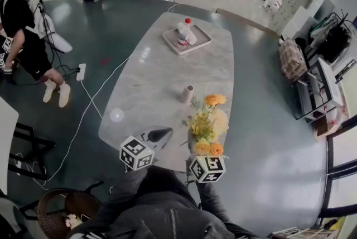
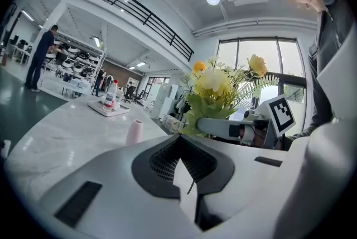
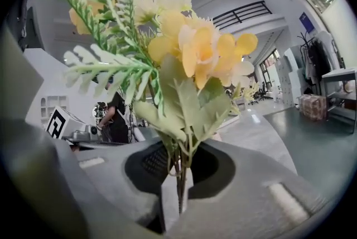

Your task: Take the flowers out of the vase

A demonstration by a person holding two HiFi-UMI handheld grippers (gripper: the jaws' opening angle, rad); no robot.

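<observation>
A bunch of yellow and orange flowers (image 1: 209, 123) with green leaves stands clear of the small pink vase (image 1: 188, 94), which is upright in the middle of the marble table (image 1: 150, 81). My right gripper (image 3: 179, 176) is shut on the thin stems, with the blooms (image 3: 189, 48) filling its view. The right gripper (image 1: 195, 149) sits at the table's near edge, mostly under the bunch. Beside it on the left, my left gripper (image 1: 166, 132) lies low over the table, jaws shut and holding nothing. The left gripper view shows its jaws (image 2: 181, 168) meeting, the vase (image 2: 134, 132) ahead and the held flowers (image 2: 215, 87) to the right.
A tray (image 1: 196, 45) with a red-capped bottle (image 1: 183, 33) sits at the table's far end. A person (image 1: 25, 37) stands on the floor at left, near a power strip (image 1: 81, 71) and its white cable. A wicker chair (image 1: 61, 213) is at lower left.
</observation>
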